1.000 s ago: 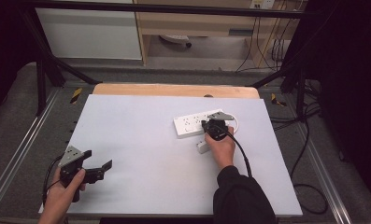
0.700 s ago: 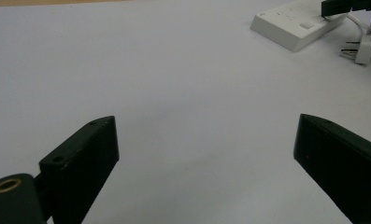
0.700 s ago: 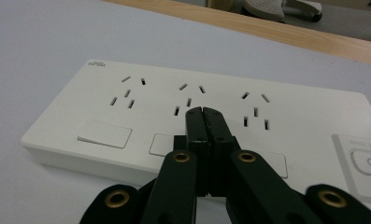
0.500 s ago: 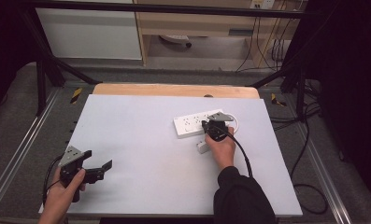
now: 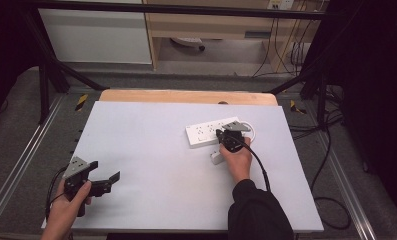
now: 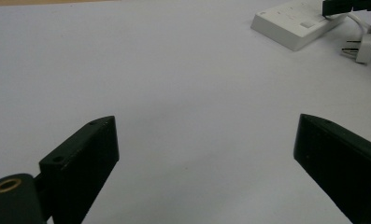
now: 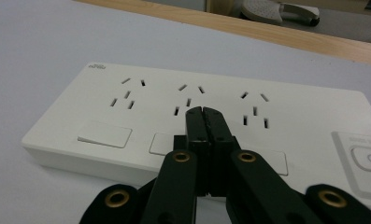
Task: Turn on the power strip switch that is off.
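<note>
Hardly moved since a moment ago: left gripper [image 5: 102, 182] held low at the table's [image 5: 151, 150] near left corner, jaws wide apart with nothing between. Farther right, white power strip [image 5: 208, 132] lying flat, right gripper [image 7: 204, 120] pressed tight shut over its middle switch row. Small white plug [image 6: 363, 46] beside it, prongs seen only from left gripper view, cord partly cut off.

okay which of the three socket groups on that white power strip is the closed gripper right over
The middle socket group. The shut right gripper has its tips just below it, with one socket group on each side, on the white power strip.
</note>
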Demonstrator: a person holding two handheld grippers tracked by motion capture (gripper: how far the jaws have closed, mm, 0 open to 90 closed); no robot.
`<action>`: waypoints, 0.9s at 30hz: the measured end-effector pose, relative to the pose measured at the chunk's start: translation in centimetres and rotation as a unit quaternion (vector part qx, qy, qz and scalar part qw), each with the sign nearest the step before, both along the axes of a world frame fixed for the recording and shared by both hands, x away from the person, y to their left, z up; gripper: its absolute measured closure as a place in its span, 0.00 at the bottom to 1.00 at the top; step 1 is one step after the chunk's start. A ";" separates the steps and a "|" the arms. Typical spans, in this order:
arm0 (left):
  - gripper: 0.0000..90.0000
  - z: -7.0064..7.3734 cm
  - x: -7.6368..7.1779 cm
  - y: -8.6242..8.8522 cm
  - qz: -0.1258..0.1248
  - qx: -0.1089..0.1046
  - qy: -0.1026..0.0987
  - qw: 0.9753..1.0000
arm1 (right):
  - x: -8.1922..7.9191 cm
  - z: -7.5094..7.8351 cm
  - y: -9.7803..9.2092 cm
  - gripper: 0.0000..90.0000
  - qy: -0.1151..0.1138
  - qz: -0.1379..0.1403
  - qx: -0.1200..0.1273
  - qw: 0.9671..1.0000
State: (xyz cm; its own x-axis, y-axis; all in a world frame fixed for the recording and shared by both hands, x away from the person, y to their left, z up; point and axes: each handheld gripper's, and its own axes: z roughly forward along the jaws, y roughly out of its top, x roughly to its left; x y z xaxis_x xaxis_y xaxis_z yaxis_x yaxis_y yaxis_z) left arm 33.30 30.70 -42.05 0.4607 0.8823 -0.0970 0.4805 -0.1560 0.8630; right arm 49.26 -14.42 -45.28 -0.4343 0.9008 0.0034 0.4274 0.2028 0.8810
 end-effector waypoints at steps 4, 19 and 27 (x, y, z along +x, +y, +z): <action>0.08 0.0 0.0 0.0 0.000 -0.001 0.000 1.000 | 0.0 -0.2 -0.1 1.00 0.006 -0.002 0.007 1.000; 0.08 0.0 0.0 0.0 0.001 -0.002 0.000 1.000 | 0.1 0.0 0.2 1.00 0.010 0.000 -0.001 1.000; 0.08 0.0 0.0 0.0 0.001 -0.002 -0.001 1.000 | 0.2 0.1 0.2 1.00 0.013 -0.001 -0.004 1.000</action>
State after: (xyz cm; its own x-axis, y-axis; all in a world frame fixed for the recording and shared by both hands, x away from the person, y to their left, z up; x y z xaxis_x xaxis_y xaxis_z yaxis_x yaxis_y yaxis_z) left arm 33.31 30.73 -42.02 0.4598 0.8823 -0.1004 0.4793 -0.1515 0.8645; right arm 49.45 -14.19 -45.14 -0.4326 0.9015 0.0074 0.4499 0.2088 0.8684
